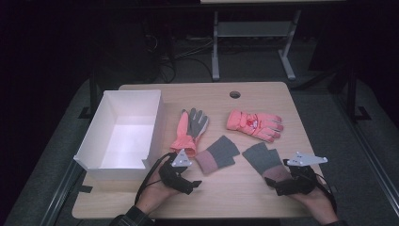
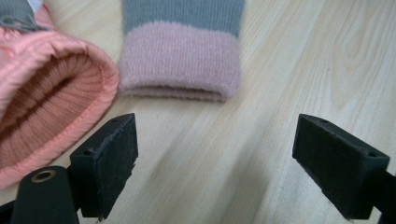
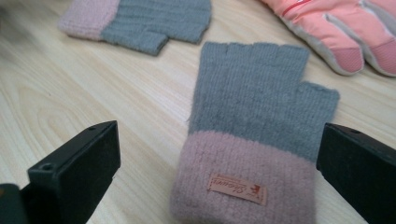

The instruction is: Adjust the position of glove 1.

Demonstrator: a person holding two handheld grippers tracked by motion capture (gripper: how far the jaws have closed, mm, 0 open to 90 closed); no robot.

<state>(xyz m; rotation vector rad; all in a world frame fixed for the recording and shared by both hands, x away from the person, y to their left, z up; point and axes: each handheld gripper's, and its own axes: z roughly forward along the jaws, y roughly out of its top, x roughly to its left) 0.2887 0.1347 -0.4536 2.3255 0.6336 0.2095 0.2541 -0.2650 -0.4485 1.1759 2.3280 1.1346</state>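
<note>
A: Start at the left of the worktop (image 1: 244, 197). What stands there?

B: A white box (image 1: 123, 134), open at the top, along the left edge.

A: Next item to the right?

B: A padded glove (image 1: 189, 128) in coral and grey, cuff toward the person. Just beside its cuff lies the left knitted glove (image 1: 217, 154), grey with a pink cuff.

A: Position and state of the left gripper (image 1: 187, 182)?

B: Held low near the front edge. Its jaws stand wide apart with bare wood between them; both cuffs lie just ahead, not touched.

A: Continue right.

B: The right knitted glove (image 1: 265, 159) lies flat, pink cuff toward the person, a small label on the cuff. Behind it lies a second coral padded glove (image 1: 254, 125), apart from it.

A: The right gripper (image 1: 278, 184)?

B: Jaws apart, one on each side of the pink cuff (image 3: 243, 182). The pads do not press the wool.
</note>
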